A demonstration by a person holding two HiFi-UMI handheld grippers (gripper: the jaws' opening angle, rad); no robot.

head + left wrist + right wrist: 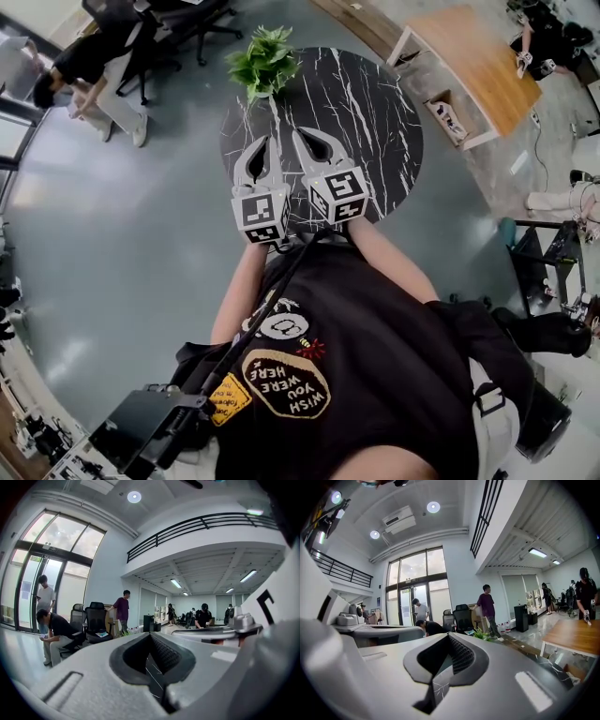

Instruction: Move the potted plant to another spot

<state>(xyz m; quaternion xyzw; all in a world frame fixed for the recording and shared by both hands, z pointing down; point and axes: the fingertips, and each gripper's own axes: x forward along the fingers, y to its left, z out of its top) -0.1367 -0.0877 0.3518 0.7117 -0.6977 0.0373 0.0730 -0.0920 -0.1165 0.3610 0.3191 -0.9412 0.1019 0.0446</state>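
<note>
On round black marble bench (375,103), far edge: leafy green potted plant (265,61). Left gripper (265,150), right gripper (309,145): fingers pressed together, empty. Approach step; must spread, reach forward.

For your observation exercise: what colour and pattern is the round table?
The round table is black with thin white veins; clearest in head view.

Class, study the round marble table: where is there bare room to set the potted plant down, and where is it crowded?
The table is bare across its middle and right side. Crowded spots: the far-left rim, where the potted plant stands, and the near edge, under the left gripper and right gripper.
</note>
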